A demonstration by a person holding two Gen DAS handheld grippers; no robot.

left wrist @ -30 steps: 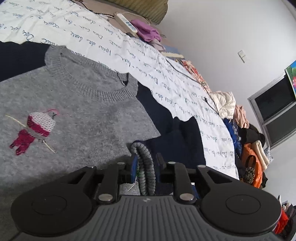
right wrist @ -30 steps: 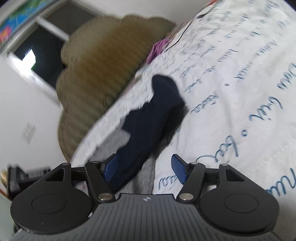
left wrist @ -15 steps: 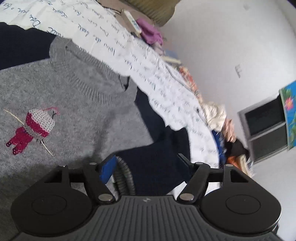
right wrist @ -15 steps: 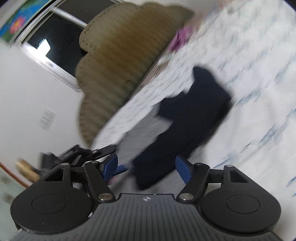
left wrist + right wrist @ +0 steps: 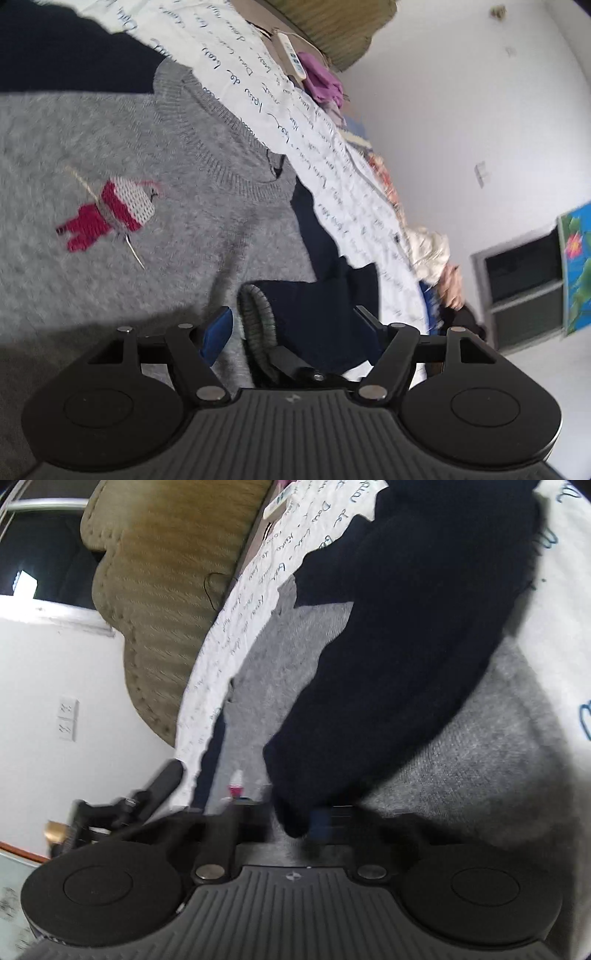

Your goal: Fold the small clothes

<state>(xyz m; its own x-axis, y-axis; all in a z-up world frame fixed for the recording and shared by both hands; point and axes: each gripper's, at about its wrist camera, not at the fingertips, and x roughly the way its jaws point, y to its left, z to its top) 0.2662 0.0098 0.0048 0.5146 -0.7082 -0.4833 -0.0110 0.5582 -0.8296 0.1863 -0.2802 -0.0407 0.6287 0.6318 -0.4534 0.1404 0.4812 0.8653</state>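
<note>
A grey knit sweater (image 5: 147, 184) with navy sleeves and a red and white stitched figure (image 5: 110, 218) lies flat on a white bedspread (image 5: 332, 155) printed with script. My left gripper (image 5: 291, 325) is open. One navy sleeve (image 5: 325, 314) is folded in over the body, and its grey ribbed cuff (image 5: 255, 317) lies loose between the fingers. In the right wrist view the other navy sleeve (image 5: 388, 664) lies across the grey body (image 5: 480, 757). My right gripper (image 5: 303, 821) is closing its jaws, and the sleeve's end is pinched between the pads.
A tan padded headboard (image 5: 166, 590) stands at the bed's head, with a white remote (image 5: 291, 55) and a purple cloth (image 5: 321, 81) near it. A pile of clothes (image 5: 439, 258) sits at the bed's far edge. A dark window (image 5: 524, 273) is in the white wall.
The left jaws opened and let go of the ribbed cuff. The right gripper moved in along the other navy sleeve and closed on its end.
</note>
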